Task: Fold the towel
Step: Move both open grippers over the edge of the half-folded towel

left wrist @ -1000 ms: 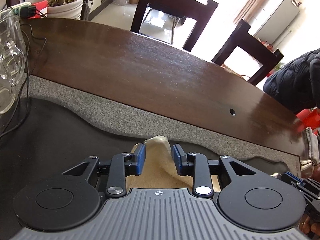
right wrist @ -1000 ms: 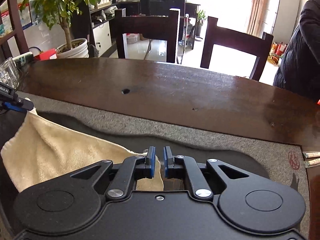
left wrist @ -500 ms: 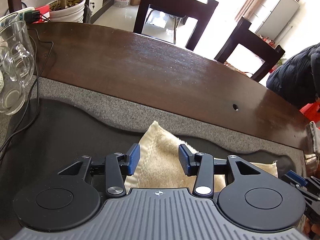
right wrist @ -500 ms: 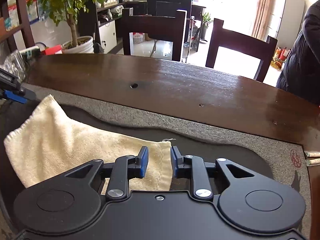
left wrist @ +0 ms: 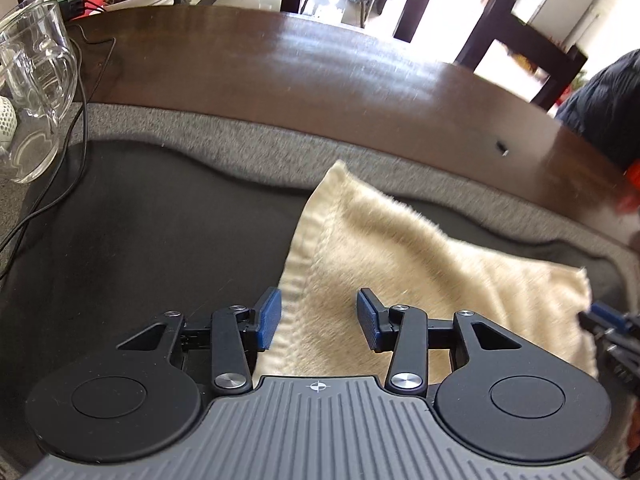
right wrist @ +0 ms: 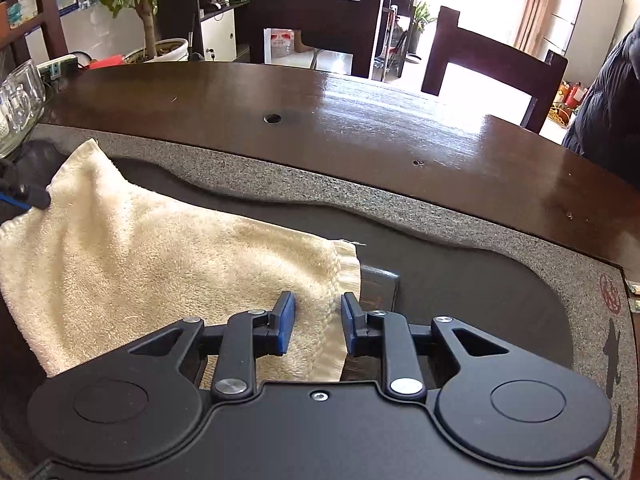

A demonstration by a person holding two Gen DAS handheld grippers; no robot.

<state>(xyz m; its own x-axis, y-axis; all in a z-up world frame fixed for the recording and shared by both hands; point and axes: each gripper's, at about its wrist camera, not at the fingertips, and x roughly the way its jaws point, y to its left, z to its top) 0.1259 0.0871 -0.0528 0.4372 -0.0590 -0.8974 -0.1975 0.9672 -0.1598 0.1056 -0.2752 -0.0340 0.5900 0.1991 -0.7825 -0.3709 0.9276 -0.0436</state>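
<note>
Two grippers sit low over one cream towel that lies on the dark mat of the bench, its long axis running side to side between them. Far left, clear of the work, stand a glass mug and a trailing cable. Next comes the left gripper, jaws apart with the towel's hemmed left edge passing between them, clamped on nothing; the cloth spreads forward and to the right from here, its far left corner peaked toward the grey border. In the right wrist view the towel tapers rightward to a ribbed hem, and the right gripper straddles that hem, jaws likewise apart and not pinching. Each gripper is therefore nearest its own short end, with the near long edge running from one to the other just under the tool bodies. Judging from this, whichever fold comes next turns on that axis: both ends are within reach, so the jaws need only close on the near corners and carry them across to the far edge.
</note>
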